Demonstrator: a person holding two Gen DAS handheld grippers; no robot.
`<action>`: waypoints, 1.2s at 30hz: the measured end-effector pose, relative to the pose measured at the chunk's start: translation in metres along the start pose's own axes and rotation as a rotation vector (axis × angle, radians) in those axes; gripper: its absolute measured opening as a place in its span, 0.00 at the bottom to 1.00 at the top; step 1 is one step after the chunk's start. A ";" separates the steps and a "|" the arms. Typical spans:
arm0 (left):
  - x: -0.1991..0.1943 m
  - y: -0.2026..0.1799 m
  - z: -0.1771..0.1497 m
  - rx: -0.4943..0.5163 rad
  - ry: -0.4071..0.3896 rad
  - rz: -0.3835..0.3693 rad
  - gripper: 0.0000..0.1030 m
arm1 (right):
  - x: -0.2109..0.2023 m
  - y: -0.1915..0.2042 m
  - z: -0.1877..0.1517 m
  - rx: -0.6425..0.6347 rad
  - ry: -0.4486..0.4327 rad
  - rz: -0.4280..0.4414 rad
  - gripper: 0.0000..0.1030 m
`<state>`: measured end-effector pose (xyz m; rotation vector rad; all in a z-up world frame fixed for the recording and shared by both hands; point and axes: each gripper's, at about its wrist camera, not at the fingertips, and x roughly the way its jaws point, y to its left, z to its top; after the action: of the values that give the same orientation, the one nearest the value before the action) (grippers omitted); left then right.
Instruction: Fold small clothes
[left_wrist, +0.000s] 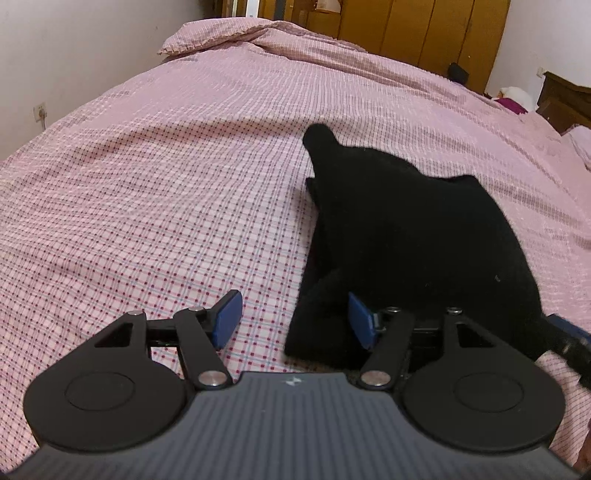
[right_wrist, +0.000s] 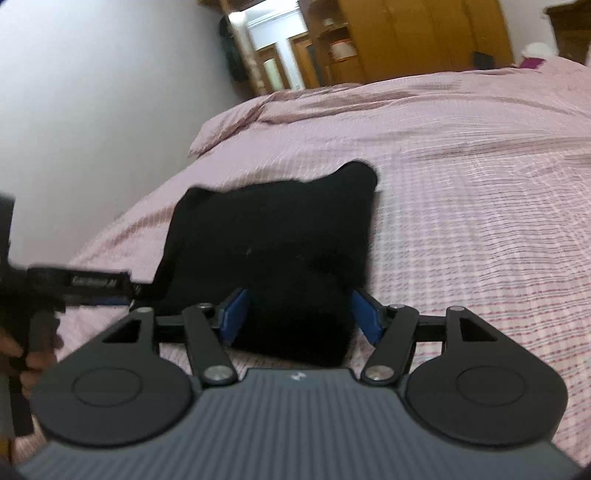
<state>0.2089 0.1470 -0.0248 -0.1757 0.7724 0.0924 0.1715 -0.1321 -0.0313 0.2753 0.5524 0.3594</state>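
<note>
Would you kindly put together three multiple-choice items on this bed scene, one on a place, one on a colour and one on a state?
1. Where does the black garment lie?
A. on the checked bedspread
B. on a wooden floor
C. inside the wardrobe

2. What colour are the pads on the gripper fingers?
A. red
B. blue
C. white

3. How does the right gripper stand?
A. shut with nothing in it
B. out of view
C. open, with the near end of the garment between its fingers

Answers:
1 A, since pink checked cloth shows all round the garment in both views.
2 B, since both wrist views show blue pads.
3 C, since the two pads stand wide apart with black cloth in the gap. The left gripper is open too, at the garment's near corner.
</note>
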 end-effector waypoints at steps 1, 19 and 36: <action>-0.001 0.000 0.002 -0.005 -0.001 -0.005 0.66 | -0.002 -0.002 0.004 0.008 -0.016 -0.009 0.63; 0.026 -0.010 0.030 0.010 0.027 -0.069 0.81 | 0.071 -0.049 0.044 0.202 0.137 0.119 0.65; 0.044 0.001 0.027 -0.030 0.050 -0.137 0.84 | 0.101 -0.065 0.039 0.264 0.220 0.217 0.80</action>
<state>0.2587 0.1534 -0.0372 -0.2592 0.8069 -0.0301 0.2901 -0.1566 -0.0682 0.5577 0.7908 0.5318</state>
